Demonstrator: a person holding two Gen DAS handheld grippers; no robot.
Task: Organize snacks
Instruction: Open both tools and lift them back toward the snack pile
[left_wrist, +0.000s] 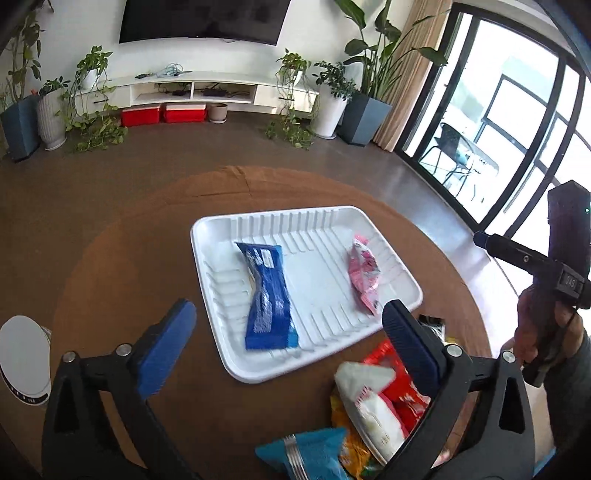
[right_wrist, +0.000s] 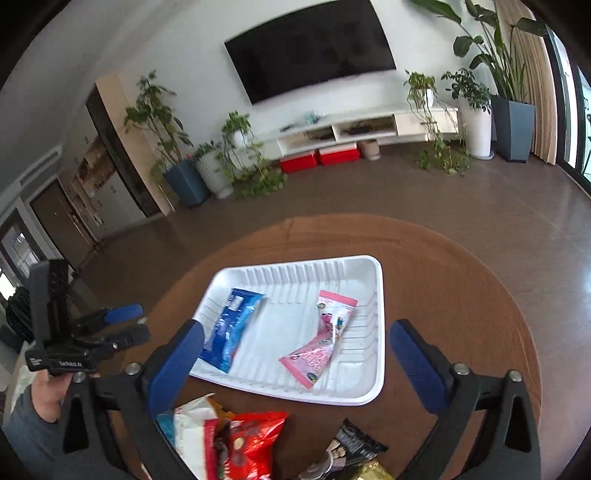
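A white ribbed tray (left_wrist: 325, 218) (right_wrist: 365, 391) sits on a round brown table. In it lie a blue snack packet (left_wrist: 267, 295) (right_wrist: 231, 328) on the left and a pink packet (left_wrist: 364, 273) (right_wrist: 325, 341) on the right. A pile of loose snacks lies in front of the tray: a white packet (left_wrist: 369, 402), a red packet (right_wrist: 251, 443), a light blue packet (left_wrist: 306, 454) and a black packet (right_wrist: 354, 443). My left gripper (left_wrist: 290, 328) is open and empty, above the tray's near edge. My right gripper (right_wrist: 297, 347) is open and empty, above the tray.
The table (left_wrist: 110, 266) (right_wrist: 461, 288) has a curved edge all round. A white round object (left_wrist: 22, 354) stands at its left edge. The right gripper shows at the right of the left wrist view (left_wrist: 484, 240); the left gripper shows at the left of the right wrist view (right_wrist: 129, 321).
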